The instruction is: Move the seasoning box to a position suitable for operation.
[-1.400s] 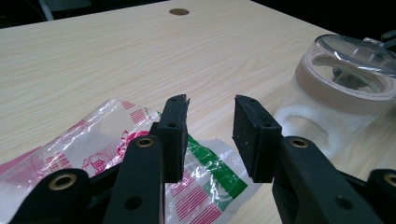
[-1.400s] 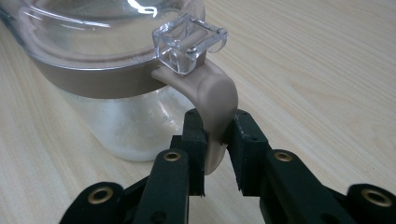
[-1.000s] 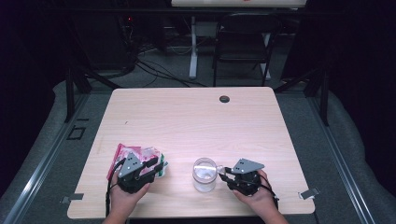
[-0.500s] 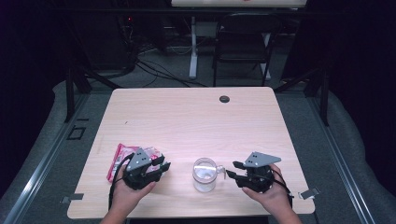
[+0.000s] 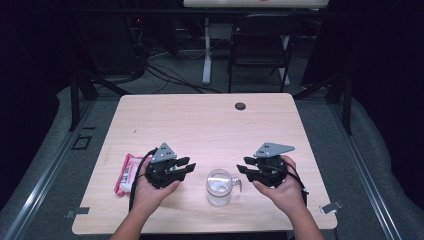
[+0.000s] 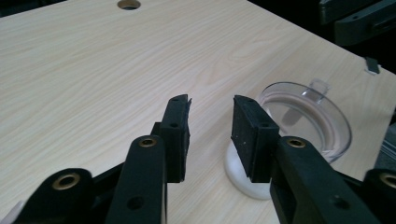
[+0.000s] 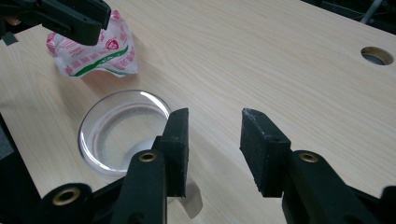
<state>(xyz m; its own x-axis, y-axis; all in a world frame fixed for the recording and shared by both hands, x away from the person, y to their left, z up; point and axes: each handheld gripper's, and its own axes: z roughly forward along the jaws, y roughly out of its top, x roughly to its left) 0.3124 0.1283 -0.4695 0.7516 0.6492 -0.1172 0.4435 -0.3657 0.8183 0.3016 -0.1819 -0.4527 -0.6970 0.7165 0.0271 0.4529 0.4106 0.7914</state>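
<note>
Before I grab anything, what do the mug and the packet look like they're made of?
The mug looks like clear glass or hard clear plastic, I can't tell which: the wood grain shows through its wall and the rim catches bright glints. The packet looks like thin glossy plastic film: it is crinkled, shiny, and printed in pink and green. The table under both looks like pale wood-grain laminate with a matte finish.

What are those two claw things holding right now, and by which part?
Nothing. The left gripper and the right gripper both have empty, open jaws, on either side of the glass mug; the snack packet lies untouched.
</note>
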